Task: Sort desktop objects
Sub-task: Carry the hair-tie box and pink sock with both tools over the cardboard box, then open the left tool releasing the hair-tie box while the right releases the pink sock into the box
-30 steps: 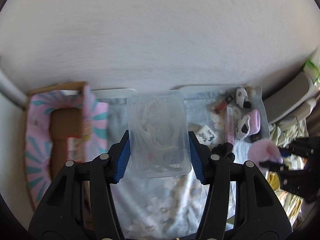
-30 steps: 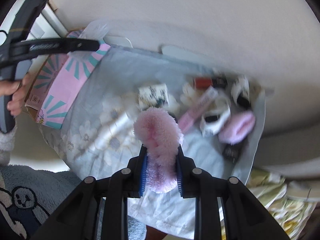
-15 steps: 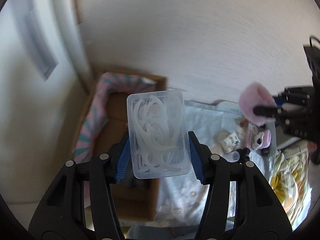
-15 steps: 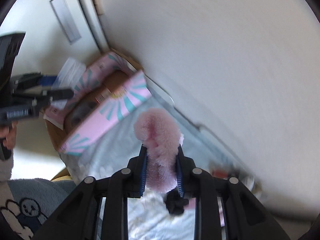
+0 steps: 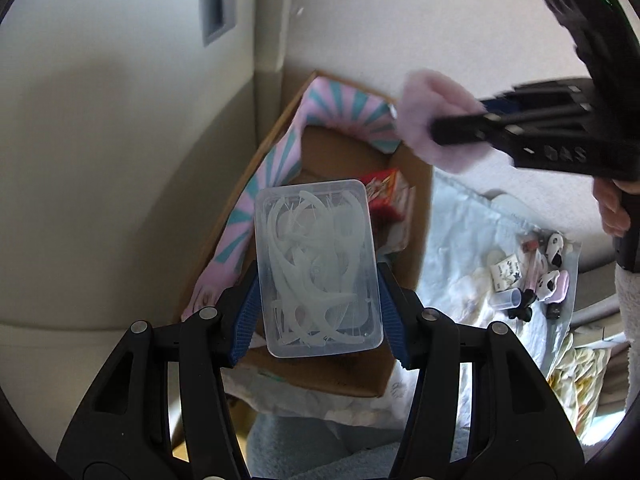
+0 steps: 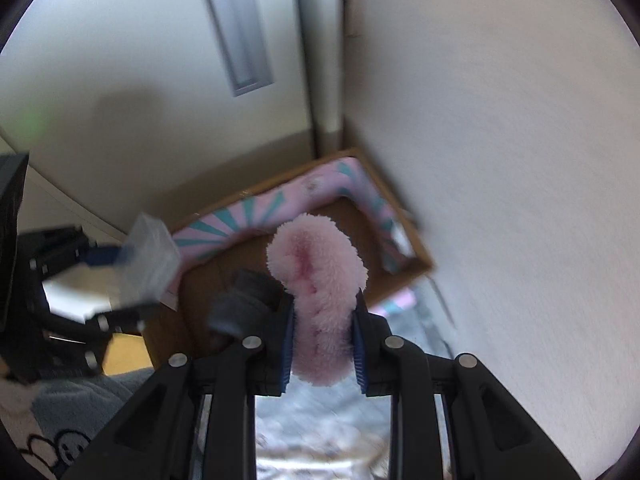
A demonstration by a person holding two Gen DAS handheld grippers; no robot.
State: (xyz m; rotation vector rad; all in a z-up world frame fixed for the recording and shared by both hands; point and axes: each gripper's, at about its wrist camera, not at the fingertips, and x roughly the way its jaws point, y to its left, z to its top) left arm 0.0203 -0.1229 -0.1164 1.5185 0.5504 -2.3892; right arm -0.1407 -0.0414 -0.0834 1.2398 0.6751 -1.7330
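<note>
The left gripper point(image 5: 318, 312) pinches a clear plastic case point(image 5: 318, 268) of white picks over the open cardboard box point(image 5: 352, 376), whose pink and teal flaps point(image 5: 280, 152) stand against the wall corner. The right gripper point(image 6: 323, 344) squeezes a fluffy pink puff point(image 6: 320, 280) above the same box, near its far edge, well clear of the small things point(image 5: 532, 276) on the pale cloth point(image 5: 460, 232)

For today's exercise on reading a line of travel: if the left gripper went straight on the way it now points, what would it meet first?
Most likely the inside of the cardboard box. The left gripper, its jaws shut on the clear plastic case, points down into it, perhaps meeting the red packet there first; depth is unclear.
</note>
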